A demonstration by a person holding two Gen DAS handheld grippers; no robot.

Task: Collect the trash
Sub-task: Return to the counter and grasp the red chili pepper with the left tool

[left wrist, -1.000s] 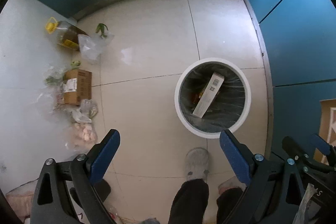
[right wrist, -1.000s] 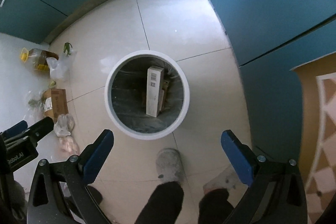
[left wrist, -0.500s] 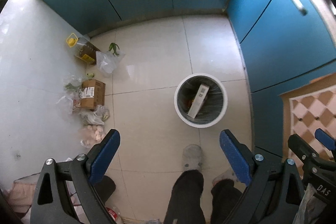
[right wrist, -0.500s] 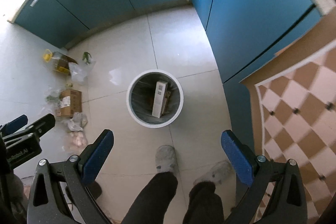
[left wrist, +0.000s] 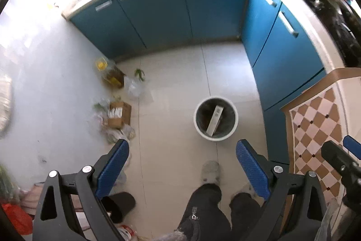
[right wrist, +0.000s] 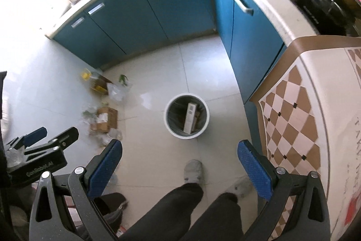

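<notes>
The left gripper (left wrist: 182, 154) and the right gripper (right wrist: 179, 154) are both hanging high over the kitchen floor with their jaws spread wide and nothing between them. The round white trash bin (left wrist: 216, 121) is sitting far below, just ahead of the jaws, with a long white box (left wrist: 214, 120) leaning inside its dark liner. The trash still to collect is lying ahead and off to the left of the jaws: a brown cardboard box (left wrist: 119, 114), soft crinkly clear bags (left wrist: 134, 88), a yellow-capped oil bottle (left wrist: 109, 73) and a green scrap (left wrist: 140, 74). It is probably a leaf, but it is too small to tell. To do this well, the person is likely needing to go low, take the stiff box by its flat sides, and pinch the floppy bags at a bunched-up spot.
</notes>
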